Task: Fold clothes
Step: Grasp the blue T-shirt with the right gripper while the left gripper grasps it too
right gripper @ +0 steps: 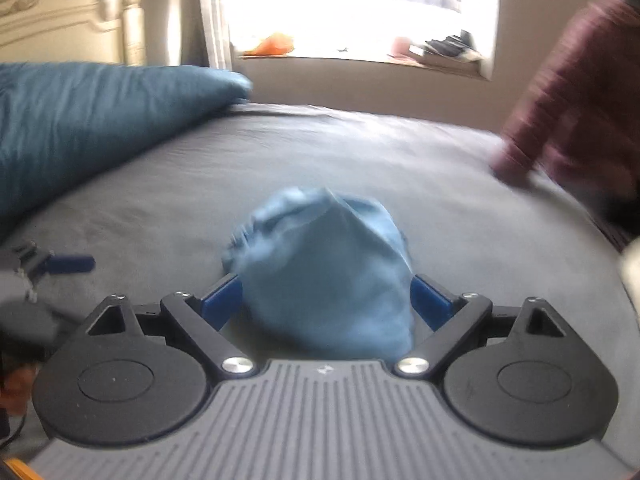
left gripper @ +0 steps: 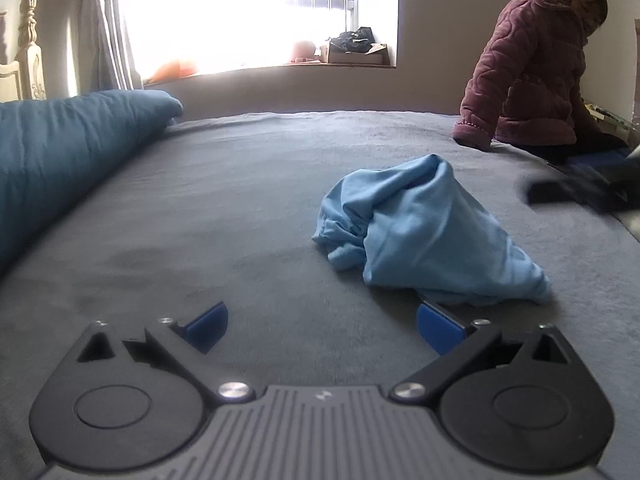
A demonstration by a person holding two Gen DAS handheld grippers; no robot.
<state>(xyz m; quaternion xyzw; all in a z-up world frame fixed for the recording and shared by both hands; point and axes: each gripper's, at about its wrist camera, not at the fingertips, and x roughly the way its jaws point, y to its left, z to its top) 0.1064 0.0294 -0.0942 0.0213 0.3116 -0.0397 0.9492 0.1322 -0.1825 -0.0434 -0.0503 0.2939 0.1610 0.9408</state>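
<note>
Crumpled light-blue cloth garment [left gripper: 430,236] heaped on grey bedsheet [left gripper: 240,200]. Left gripper [left gripper: 322,330] wide open, empty, just beside garment. Right gripper [right gripper: 326,300] wide open, fingers straddling garment, not clamped.

Both views are backlit by the window [left gripper: 260,12] straight ahead of the claws; it is blown out to white. The grey bedspread [left gripper: 260,184] ahead is left dim, with soft shadows. Left wrist view is mostly sharp; only a dark object [left gripper: 580,192] far right is smeared. Right wrist view is motion-blurred throughout, worst on the person [right gripper: 576,92] at right. Fisheye bending and dark corner vignetting are seen at the edges.
</note>
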